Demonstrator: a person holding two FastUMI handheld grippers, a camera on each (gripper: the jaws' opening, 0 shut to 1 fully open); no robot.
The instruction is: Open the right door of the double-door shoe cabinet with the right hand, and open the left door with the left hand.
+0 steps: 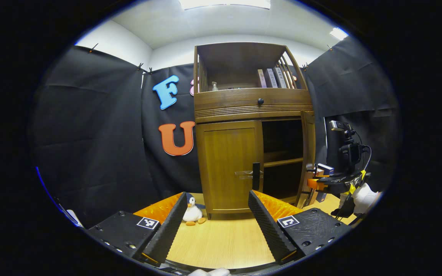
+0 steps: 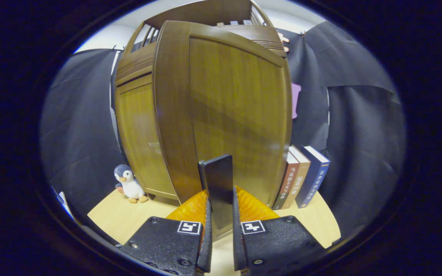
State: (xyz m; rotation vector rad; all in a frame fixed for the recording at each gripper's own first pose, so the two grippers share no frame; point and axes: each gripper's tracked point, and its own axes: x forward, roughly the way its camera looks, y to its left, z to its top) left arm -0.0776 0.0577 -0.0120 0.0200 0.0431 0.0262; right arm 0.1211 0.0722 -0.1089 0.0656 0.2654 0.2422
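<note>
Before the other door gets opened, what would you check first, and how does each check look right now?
1. Right door swung open: ok.
2. Right tool shut on that door's handle: ok.
3. Left door closed, waiting: ok.
4. Left tool open: ok.
5. Left door's handle ahead of the left tool, not yet between its fingers: not ok.
6. Penguin clear of the left door's swing: cannot tell.

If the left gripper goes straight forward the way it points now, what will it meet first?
Probably the closed left door of the shoe cabinet, near its dark handle. The left gripper is open and aimed at it, with only bare tabletop between. The penguin toy sits left of that line. Depth is uncertain.
</note>
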